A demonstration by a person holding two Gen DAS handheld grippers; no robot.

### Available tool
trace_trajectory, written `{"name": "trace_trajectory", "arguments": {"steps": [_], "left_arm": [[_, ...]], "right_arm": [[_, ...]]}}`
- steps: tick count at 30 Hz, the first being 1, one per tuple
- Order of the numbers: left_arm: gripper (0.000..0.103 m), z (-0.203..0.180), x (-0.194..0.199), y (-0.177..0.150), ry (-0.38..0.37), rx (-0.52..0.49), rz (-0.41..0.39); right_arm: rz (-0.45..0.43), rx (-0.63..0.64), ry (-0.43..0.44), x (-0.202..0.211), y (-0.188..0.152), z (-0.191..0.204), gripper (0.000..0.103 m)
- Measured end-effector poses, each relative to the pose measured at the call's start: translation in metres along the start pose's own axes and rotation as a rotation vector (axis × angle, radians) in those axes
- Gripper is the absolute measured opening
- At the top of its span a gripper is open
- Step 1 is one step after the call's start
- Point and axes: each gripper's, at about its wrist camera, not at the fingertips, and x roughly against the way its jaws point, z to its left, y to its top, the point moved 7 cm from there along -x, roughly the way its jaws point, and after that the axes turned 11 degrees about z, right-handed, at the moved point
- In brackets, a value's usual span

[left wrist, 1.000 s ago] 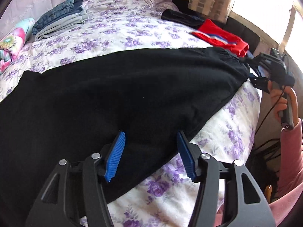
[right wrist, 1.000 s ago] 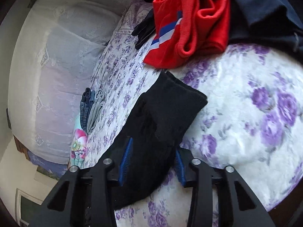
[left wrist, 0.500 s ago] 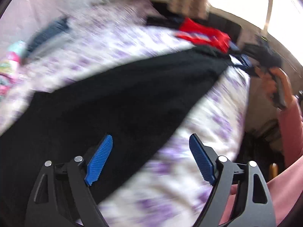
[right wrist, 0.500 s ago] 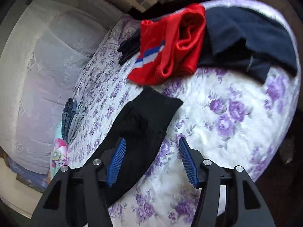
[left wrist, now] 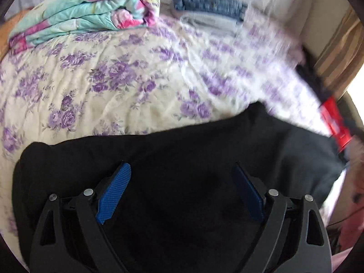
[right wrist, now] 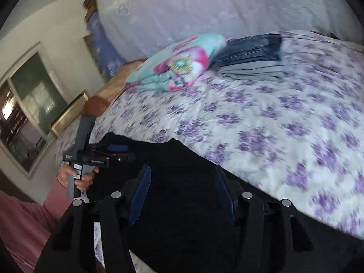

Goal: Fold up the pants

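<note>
Left wrist: hand-held gripper (left wrist: 180, 179) spread above black pants (left wrist: 193, 159), contact unclear

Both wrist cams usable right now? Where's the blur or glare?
Left wrist: right side motion-smeared, red garment streaked, folded floral quilt fairly sharp. Right wrist: bedspread smeared at right, black pants underexposed, featureless. Both have fisheye bending.

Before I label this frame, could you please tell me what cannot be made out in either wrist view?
- Left wrist view: the red garment and the folded jeans are motion-blurred; details unreadable.
- Left wrist view: the black pants are cut off by the lower frame edge and hidden under the left gripper, so fold lines are unclear.
- Right wrist view: whether the right gripper touches the pants is unclear, dark on dark.
</note>
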Motion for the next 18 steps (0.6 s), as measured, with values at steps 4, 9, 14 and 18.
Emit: {"name": "trace_trajectory", "arguments": {"steps": [4, 9, 14, 18], "left_arm": [[0.088, -0.001, 0.0, -0.002, -0.021, 0.002, -0.046], [0.088, 0.009, 0.011, 0.0, -0.105, 0.031, -0.077], [0.08, 0.025, 0.018, 0.004, -0.188, 0.11, -0.101], [0.068, 0.036, 0.021, 0.007, -0.068, 0.128, -0.154]], "right_arm": [[0.16, 0.128, 0.028, -0.072, 0.031, 0.006, 0.054], [0.317, 0.262, 0.017, -0.129, 0.041, 0.02, 0.052], [0.384, 0.329, -0.076, -0.153, 0.045, 0.023, 0.011], [0.343, 0.259, -0.206, -0.169, 0.057, 0.0, 0.003]]}}
